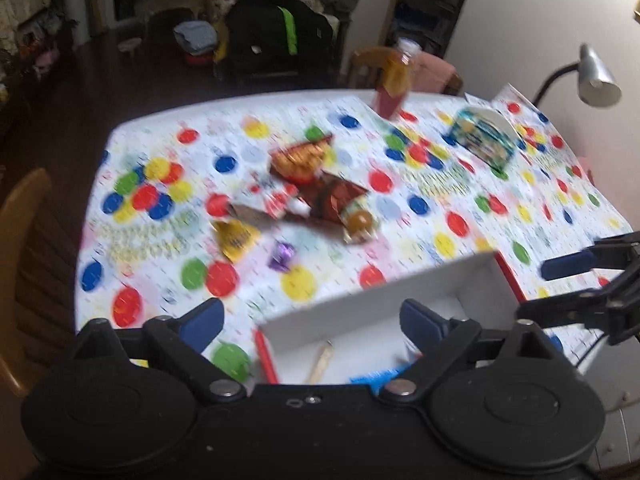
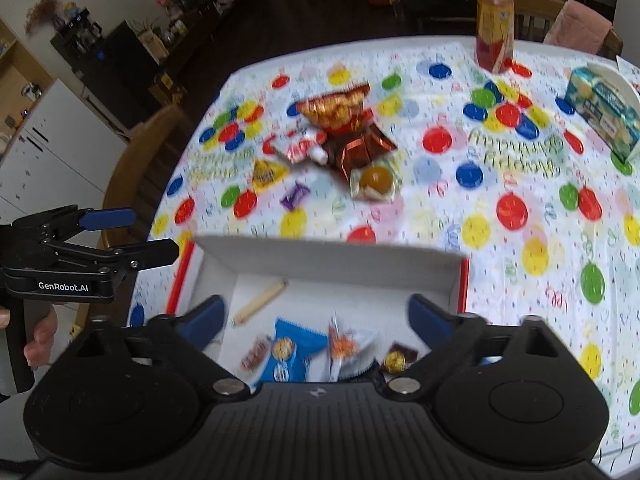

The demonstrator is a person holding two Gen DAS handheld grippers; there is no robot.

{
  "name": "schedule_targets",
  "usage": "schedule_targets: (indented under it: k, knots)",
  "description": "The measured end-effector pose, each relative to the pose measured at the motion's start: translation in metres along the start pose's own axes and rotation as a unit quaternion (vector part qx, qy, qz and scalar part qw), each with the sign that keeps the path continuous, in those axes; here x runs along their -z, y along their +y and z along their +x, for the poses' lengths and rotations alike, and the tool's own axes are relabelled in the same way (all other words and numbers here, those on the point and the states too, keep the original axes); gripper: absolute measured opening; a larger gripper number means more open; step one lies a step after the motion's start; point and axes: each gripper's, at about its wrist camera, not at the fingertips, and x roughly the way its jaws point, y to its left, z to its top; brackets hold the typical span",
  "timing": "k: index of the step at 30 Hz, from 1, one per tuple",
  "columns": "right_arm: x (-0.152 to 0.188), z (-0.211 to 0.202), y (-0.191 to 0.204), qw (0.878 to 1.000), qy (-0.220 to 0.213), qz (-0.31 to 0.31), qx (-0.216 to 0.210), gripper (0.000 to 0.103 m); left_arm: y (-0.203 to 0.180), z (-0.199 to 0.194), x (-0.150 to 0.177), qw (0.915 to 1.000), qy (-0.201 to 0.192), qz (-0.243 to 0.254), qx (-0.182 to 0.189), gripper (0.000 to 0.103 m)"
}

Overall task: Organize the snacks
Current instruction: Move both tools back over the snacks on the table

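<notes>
A white box with red sides (image 2: pixel 332 256) (image 1: pixel 384 300) stands at the table's near edge, holding several snacks: a blue packet (image 2: pixel 294 346), a wafer stick (image 2: pixel 260 300), a gold-wrapped candy (image 2: pixel 394 360). Loose snacks lie mid-table: a bag of gold chocolates (image 2: pixel 338 110) (image 1: pixel 298 158), a brown foil bag (image 2: pixel 360 148) (image 1: pixel 338 196), a round pastry (image 2: pixel 376 180) (image 1: pixel 360 222), a yellow packet (image 2: pixel 266 174) (image 1: pixel 236 238), a purple candy (image 2: pixel 295 194) (image 1: pixel 282 256). My right gripper (image 2: pixel 316 320) hovers open over the box. My left gripper (image 1: pixel 312 324) is open at the box's left side.
A juice bottle (image 2: pixel 494 20) (image 1: pixel 394 80) stands at the table's far edge. A teal tissue box (image 2: pixel 604 110) (image 1: pixel 482 138) sits far right. Wooden chairs (image 1: pixel 28 260) flank the table's left side; a desk lamp (image 1: pixel 596 76) leans in at the right.
</notes>
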Motion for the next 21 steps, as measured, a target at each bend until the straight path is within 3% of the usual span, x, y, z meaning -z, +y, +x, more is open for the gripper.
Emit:
schedule_targets:
  k: [10,21]
  knots:
    - [-0.057,0.006,-0.009,0.999,-0.041,0.008,0.001,0.103,0.03,0.015,-0.031,0.9982,-0.022,-0.025,-0.049,0.102]
    - [-0.114,0.072,-0.022,0.999,0.015,-0.002,0.04,0.103,0.055,0.069,-0.064,0.9945,-0.004,-0.063,-0.084,0.102]
